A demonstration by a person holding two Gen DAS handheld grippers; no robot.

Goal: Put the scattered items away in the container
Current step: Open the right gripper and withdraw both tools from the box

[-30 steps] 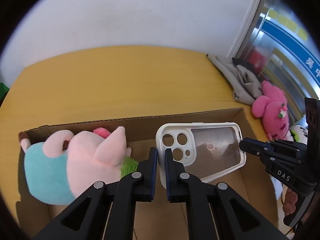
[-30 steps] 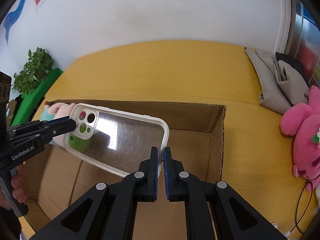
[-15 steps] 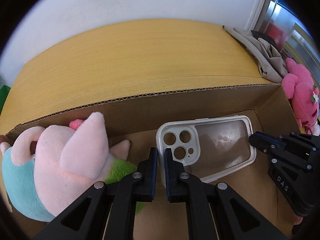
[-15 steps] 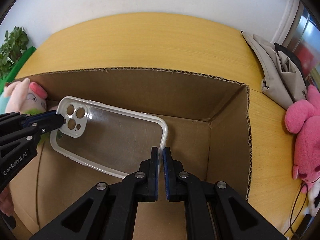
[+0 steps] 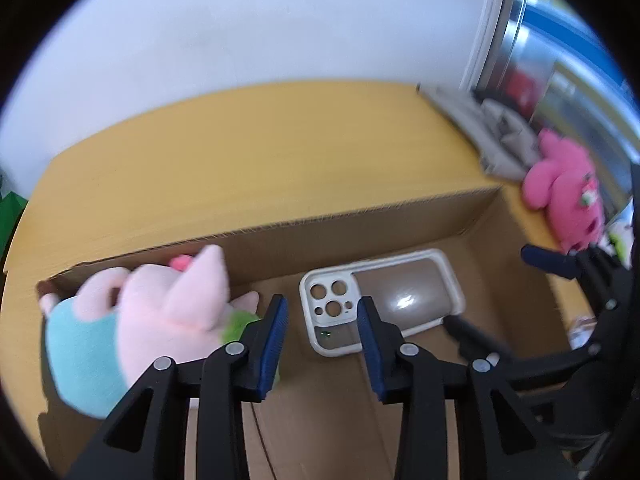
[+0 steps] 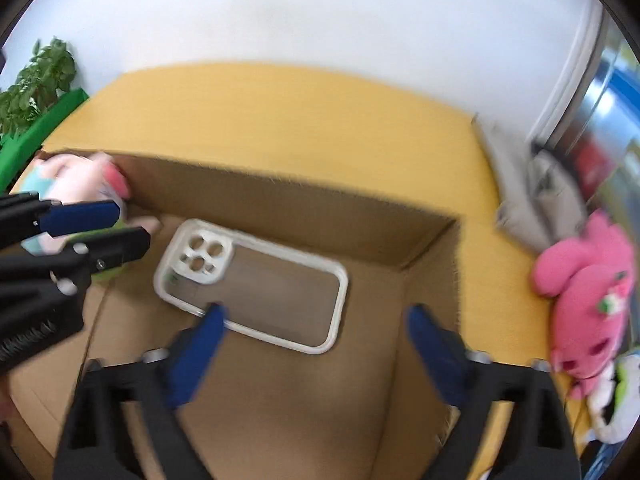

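Observation:
A white-rimmed clear phone case (image 5: 400, 296) (image 6: 256, 284) lies flat on the floor of the cardboard box (image 5: 360, 232) (image 6: 280, 200), free of both grippers. My left gripper (image 5: 322, 312) (image 6: 128, 226) hovers over the case's camera end, its jaws opening, pads off the case. Over the case's other end my right gripper (image 6: 316, 316) (image 5: 496, 292) has its jaws opening wide, with nothing pressed between them. A pink and teal plush (image 5: 160, 312) (image 6: 68, 176) lies in the box's left end.
On the yellow table (image 6: 280, 120) right of the box lie a bright pink plush (image 5: 568, 196) (image 6: 588, 272) and a grey folded cloth (image 5: 492, 128) (image 6: 536, 188). A green plant (image 6: 36, 80) stands at the far left. A white wall runs behind the table.
Both grippers, shut on the phone case's two ends, lowered it into the box and have let go. The case now rests on the box floor and both hands have drawn back.

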